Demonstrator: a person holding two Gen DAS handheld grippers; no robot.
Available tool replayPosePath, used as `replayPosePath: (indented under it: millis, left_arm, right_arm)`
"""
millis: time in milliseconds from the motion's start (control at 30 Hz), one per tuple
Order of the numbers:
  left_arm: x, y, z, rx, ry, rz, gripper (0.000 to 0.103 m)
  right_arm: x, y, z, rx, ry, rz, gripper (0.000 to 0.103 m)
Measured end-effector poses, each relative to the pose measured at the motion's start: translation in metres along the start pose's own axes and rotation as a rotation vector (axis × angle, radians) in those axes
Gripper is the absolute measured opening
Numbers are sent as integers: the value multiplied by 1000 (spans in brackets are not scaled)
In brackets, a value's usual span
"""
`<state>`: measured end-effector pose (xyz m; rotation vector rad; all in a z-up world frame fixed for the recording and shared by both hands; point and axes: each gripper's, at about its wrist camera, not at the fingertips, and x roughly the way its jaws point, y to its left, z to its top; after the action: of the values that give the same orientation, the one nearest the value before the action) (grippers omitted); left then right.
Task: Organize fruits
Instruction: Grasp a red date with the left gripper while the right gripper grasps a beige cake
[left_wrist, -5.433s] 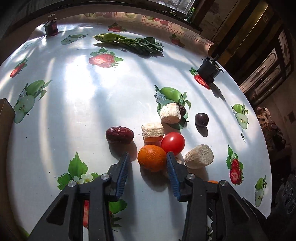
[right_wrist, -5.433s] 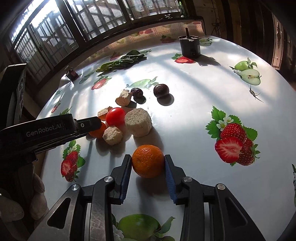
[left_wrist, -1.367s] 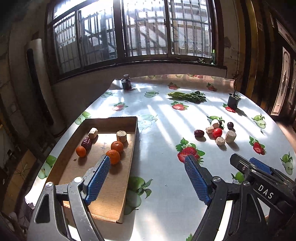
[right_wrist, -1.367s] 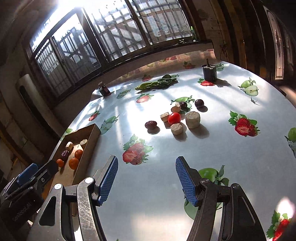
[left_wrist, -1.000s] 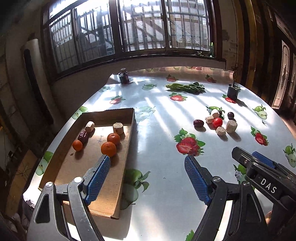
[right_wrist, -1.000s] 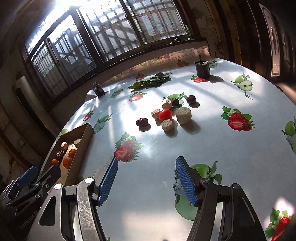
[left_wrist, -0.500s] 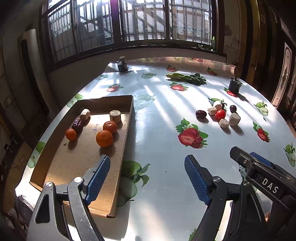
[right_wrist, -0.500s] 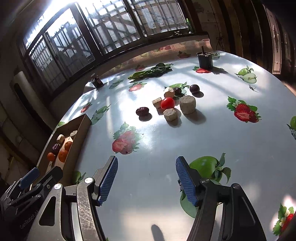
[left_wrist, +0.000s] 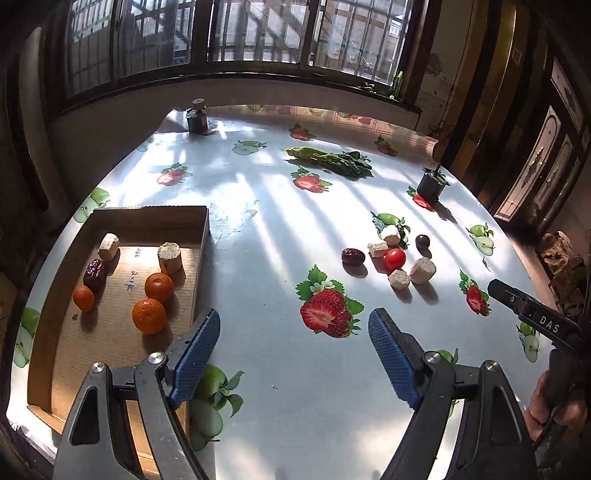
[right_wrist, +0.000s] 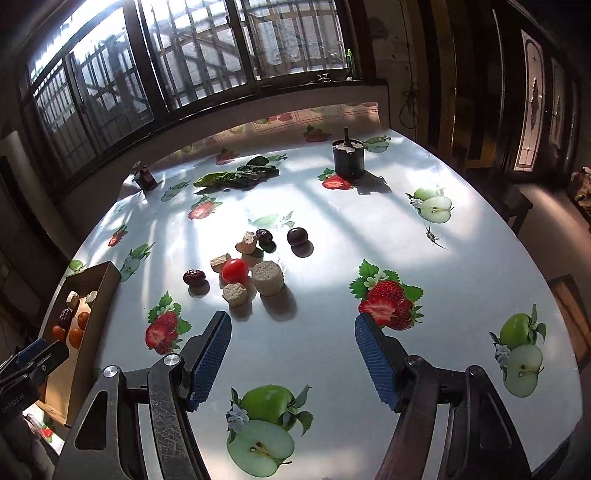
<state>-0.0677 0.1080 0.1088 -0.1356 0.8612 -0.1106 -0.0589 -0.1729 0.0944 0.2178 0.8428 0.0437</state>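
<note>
The left gripper (left_wrist: 293, 354) and the right gripper (right_wrist: 293, 354) both hang above the table (left_wrist: 258, 221) with their blue jaws spread wide and nothing between them. The cardboard box (left_wrist: 110, 221) sits at the table's edge with three oranges (left_wrist: 149, 316), a dark date (left_wrist: 94, 270) and two pale chunks (left_wrist: 169, 252) inside. Well to the right of the box, a red tomato (left_wrist: 394, 259), another date (left_wrist: 352, 256), a dark plum (left_wrist: 422, 241) and more pale chunks (left_wrist: 422, 270) lie close together on the table

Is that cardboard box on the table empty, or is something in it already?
Not empty. The cardboard box holds three oranges, a dark date and two pale chunks.
</note>
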Motion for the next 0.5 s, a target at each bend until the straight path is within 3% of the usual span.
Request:
replayPosePath:
  millis: [133,200,233,333,500]
  left_arm:
    - [43,-12,30,-23,71,-50,82]
    - [69,-17,39,-47,115,-62,82]
    - [82,-19,42,-62,130,-95,81]
    - [116,-22,48,-117,170,-147,60]
    - [153,-26,52,-187,174,-199,60]
  right_arm:
    - [35,-2,19,11,28,30,73]
    - [53,2,24,9,33,47,64]
    - [63,5,27,4,33,52,54]
    - [84,10,31,6,28,57,44]
    - [101,10,33,40,23,116,44]
